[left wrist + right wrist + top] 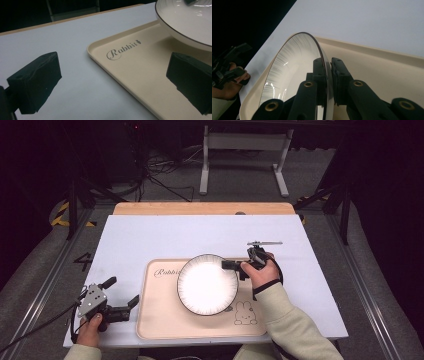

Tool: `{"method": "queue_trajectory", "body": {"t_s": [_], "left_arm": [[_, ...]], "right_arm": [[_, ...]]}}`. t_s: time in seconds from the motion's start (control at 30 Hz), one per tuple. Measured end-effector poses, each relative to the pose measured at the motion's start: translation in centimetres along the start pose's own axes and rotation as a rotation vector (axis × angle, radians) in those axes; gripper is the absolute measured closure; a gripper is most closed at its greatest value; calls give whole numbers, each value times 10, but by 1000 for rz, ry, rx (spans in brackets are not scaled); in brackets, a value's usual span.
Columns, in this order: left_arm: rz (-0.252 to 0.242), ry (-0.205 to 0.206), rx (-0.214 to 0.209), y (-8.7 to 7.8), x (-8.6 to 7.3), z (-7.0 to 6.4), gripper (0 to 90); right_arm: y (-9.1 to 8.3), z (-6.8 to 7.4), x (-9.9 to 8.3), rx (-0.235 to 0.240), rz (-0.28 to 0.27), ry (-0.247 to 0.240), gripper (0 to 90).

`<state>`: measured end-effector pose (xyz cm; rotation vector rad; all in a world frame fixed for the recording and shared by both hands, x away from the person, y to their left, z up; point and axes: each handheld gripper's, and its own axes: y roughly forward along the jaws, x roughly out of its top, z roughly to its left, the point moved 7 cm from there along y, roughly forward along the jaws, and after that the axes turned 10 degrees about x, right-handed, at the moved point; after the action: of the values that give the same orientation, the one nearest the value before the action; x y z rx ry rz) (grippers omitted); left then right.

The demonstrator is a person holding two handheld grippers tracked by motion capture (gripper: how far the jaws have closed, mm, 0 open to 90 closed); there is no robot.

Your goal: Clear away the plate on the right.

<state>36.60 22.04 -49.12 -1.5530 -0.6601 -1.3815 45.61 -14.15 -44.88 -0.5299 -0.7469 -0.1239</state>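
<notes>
At the lower left of the high view the left gripper (121, 296) hovers over the bare white table (150, 232), its jaws spread wide and holding nothing, just beside the left edge of the cream tray (160, 320); it looks parked there so as to be ready without crowding the work. Its own view bears this out: the two black pads stand far apart with the tray's corner and the word "Rabbit" between them. Moving to the centre of the high view, the white plate (207, 284) with its dark rim sits over the middle of the tray (whether it rests flat or is lifted on one side is hard to tell from above). At its right edge the right gripper (233, 265) is clamped on the rim, and the right gripper view shows why the grip is taken there: one jaw lies inside the plate (292, 67) and one outside, pinching the thin edge, the likeliest place for two narrow jaws to get a firm hold on something so wide and shallow.
</notes>
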Motion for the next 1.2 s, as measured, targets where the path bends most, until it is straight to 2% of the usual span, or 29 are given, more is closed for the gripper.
{"method": "queue_trajectory", "body": {"t_s": [0.33, 0.53, 0.8, 1.03, 1.2], "left_arm": [[0, -5, -4, 0, 0, -1, 2], [10, 13, -9, 1, 0, -1, 2], [10, 15, -11, 2, 0, -2, 2], [10, 16, -12, 2, 0, -2, 2], [9, 16, -12, 2, 0, -2, 2]], "right_arm": [[10, 2, -8, 8, 36, -4, 829], [13, 3, -10, 11, 48, -8, 827], [15, 1, -12, 10, 63, -3, 826], [16, -1, -11, 5, 78, -29, 830], [18, -5, -12, 3, 89, -30, 833]]}}
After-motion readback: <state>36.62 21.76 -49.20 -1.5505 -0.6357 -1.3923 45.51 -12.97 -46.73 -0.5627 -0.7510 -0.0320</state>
